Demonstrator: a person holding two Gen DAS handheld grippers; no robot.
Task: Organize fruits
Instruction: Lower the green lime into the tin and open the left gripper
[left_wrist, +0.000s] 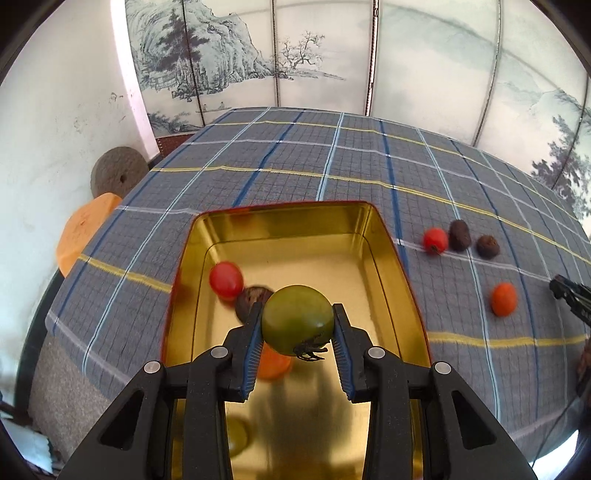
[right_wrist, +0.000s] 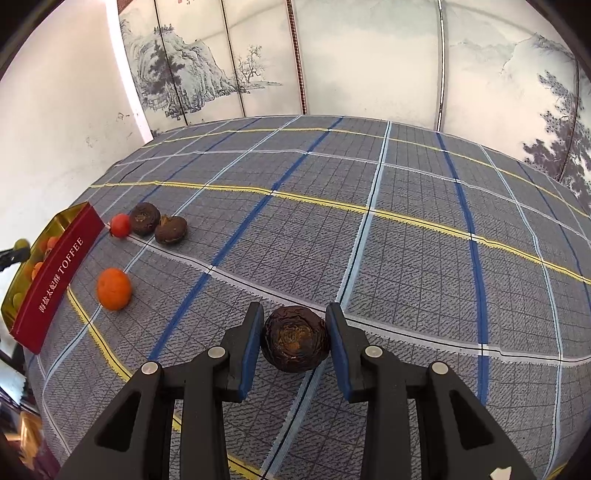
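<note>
Holding the green fruit (left_wrist: 297, 319) pinched in your left gripper (left_wrist: 297, 325) above the tin (left_wrist: 384, 236), lower it before you release so it doesn't bounce. Your right gripper (right_wrist: 295, 338) clamps a dark fruit (right_wrist: 295, 339) right of the tin; lift it straight.

Table under grey plaid cloth (right_wrist: 406, 229); on it gold tin (left_wrist: 384, 236), red tomato (right_wrist: 120, 225), two brown fruits (right_wrist: 159, 224), orange (right_wrist: 114, 288).

Three fruits (left_wrist: 255, 295) lie in the tin (left_wrist: 391, 236) — four more (left_wrist: 460, 235) on the tablecloth (left_wrist: 295, 162) to its right.
</note>
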